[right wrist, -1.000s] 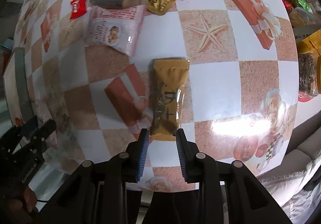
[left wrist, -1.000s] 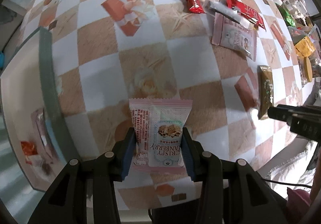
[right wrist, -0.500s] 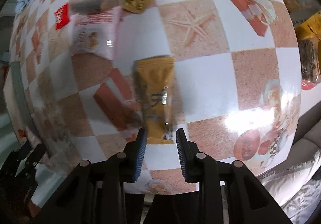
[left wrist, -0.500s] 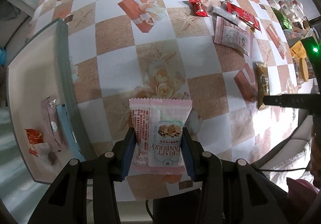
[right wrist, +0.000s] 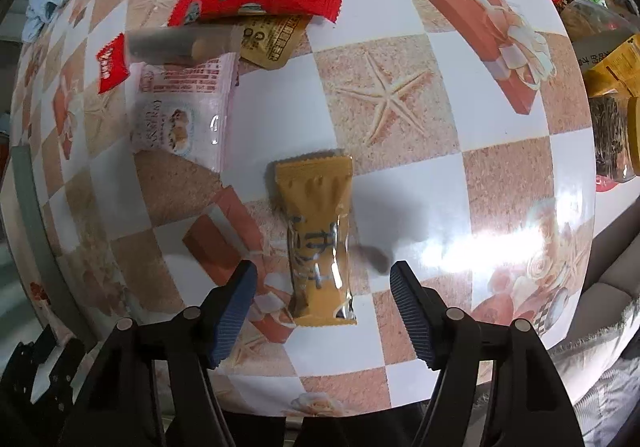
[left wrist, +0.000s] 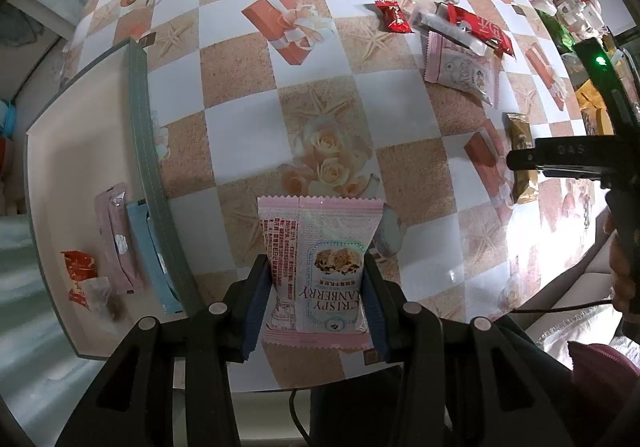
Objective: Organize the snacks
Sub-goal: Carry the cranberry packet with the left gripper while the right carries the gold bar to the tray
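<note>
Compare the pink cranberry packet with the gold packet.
The pink packet is wide and clamped in the left tongs, above the table. The gold packet is slim and lies flat on the table, between the right tongs' just-opened jaws, untouched. Both are sealed with crimped ends.

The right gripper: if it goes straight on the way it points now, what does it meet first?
Most likely the gold snack packet lying flat on the checked tablecloth. The right gripper, its jaws just opened, points down with the packet's near end between them, untouched.
</note>
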`<state>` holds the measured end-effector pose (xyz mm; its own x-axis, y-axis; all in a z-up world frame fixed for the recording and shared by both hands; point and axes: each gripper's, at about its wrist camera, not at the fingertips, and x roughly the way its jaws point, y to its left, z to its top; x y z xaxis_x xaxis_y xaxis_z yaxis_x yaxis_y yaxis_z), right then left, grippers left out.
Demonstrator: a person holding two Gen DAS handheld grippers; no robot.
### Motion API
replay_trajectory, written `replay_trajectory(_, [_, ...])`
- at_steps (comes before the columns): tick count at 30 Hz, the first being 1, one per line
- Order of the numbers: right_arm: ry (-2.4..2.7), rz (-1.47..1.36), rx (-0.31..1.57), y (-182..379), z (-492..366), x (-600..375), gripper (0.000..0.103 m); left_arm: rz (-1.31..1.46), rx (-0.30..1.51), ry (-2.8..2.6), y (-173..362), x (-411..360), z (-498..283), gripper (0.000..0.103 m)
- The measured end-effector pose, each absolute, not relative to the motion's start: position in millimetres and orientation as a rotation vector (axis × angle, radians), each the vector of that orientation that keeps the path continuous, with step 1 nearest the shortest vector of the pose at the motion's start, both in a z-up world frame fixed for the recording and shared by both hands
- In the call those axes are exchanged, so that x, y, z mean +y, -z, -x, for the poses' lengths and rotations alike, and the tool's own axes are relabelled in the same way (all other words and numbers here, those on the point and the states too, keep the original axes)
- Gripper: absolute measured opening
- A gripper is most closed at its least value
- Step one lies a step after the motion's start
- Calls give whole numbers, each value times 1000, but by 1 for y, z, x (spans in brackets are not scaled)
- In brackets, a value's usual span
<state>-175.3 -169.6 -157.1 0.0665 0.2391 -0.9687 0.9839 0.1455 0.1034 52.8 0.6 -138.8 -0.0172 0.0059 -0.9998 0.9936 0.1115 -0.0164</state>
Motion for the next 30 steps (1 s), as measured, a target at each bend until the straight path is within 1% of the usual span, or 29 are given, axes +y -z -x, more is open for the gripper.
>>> replay_trajectory(2, [909,-1286,1414,162,173,-171,68,-1130,1269,1139,136,2,-52,47])
replay_trajectory(3, [921,-1259,1436,164,172,-172,63,-1131,1267,1141,135,2,-52,47])
replay_trajectory(5, [922,-1224,1447,161,167,-172,46,-1130,1265,1145,133,2,-50,47])
replay_trajectory(6, [917,-1209,1445,158,165,-172,24,-1130,1266,1144,135,-2,-47,47])
replay_trajectory(12, [868,-1240,1439,149,160,-174,24,-1121,1252,1161,123,-5,-46,47])
replay_trajectory(15, [842,-1242,1416,129,162,-152,24,-1111,1243,1168,118,-5,-46,47])
replay_trajectory(20, [806,-1240,1392,107,156,-144,24,-1087,1248,1167,113,-9,-49,47])
replay_trajectory(30, [714,-1144,1367,69,99,-138,24,-1003,1235,1153,97,-7,-68,47])
